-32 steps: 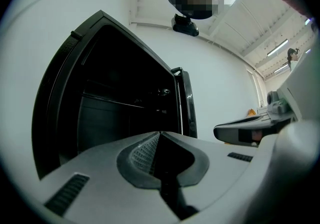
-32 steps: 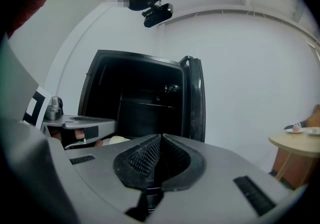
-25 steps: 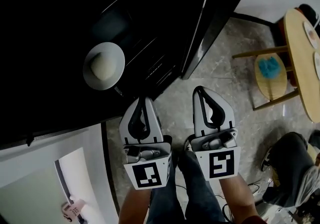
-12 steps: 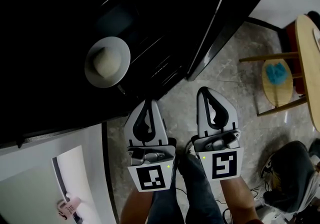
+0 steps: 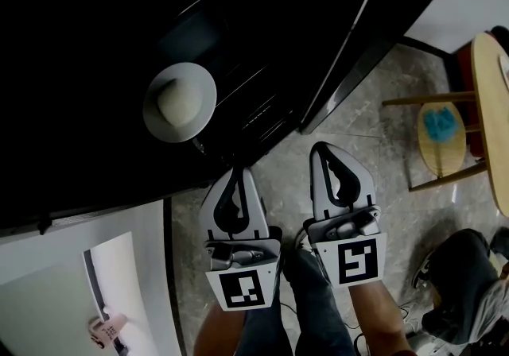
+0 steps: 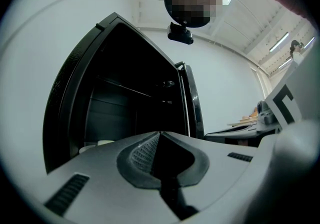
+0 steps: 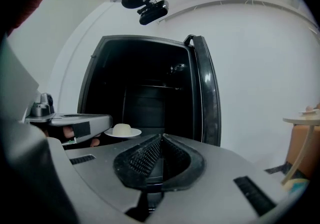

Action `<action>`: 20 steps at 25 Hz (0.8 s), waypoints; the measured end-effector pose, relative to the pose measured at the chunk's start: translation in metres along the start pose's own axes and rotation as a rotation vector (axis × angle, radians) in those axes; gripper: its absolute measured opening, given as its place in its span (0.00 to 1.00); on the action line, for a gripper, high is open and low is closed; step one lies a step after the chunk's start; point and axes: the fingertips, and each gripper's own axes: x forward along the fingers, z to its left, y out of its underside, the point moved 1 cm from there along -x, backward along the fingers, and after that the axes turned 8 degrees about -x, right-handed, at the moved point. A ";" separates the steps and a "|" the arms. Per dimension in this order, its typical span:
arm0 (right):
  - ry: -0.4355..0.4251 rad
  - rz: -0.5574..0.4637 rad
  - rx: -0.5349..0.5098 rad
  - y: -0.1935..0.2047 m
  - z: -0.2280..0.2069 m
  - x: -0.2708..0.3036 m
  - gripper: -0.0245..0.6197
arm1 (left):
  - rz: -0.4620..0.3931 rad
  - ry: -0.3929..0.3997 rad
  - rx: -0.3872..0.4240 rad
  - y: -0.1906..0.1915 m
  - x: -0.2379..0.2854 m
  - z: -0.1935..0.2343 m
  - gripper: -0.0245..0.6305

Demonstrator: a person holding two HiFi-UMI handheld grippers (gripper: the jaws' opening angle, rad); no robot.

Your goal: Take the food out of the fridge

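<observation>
Below, marbled floor (image 5: 374, 160) borders the open fridge (image 5: 238, 36).

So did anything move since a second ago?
Hardly. The left gripper drew back a little toward the person; the right gripper barely shifted. Nothing was grabbed or let go. Both stay shut and empty, and the food still sits on its plate in the open fridge.

Inside the open fridge (image 5: 95, 21) before me, a white plate (image 5: 156, 114) of pale domed food (image 5: 180, 102) rests on a dark shelf (image 5: 238, 96) above the marbled floor (image 5: 374, 164).
</observation>
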 end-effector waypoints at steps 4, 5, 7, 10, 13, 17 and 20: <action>-0.079 0.019 0.022 0.002 0.014 0.010 0.07 | 0.001 -0.016 -0.003 -0.002 -0.008 0.007 0.06; -0.108 0.030 0.026 0.004 0.018 0.013 0.07 | 0.002 -0.021 -0.004 -0.002 -0.010 0.009 0.06; -0.154 0.052 0.055 0.008 0.025 0.018 0.08 | 0.004 -0.033 -0.004 -0.003 -0.014 0.015 0.06; -0.200 0.075 0.097 0.011 0.037 0.027 0.08 | 0.002 -0.053 -0.008 -0.006 -0.020 0.024 0.06; -0.240 0.082 0.144 0.009 0.048 0.036 0.08 | -0.001 -0.070 -0.010 -0.008 -0.026 0.031 0.06; -0.285 0.099 0.219 0.009 0.064 0.049 0.08 | -0.001 -0.084 -0.008 -0.011 -0.032 0.038 0.06; -0.310 0.119 0.287 0.012 0.074 0.057 0.08 | -0.004 -0.091 -0.008 -0.014 -0.036 0.042 0.06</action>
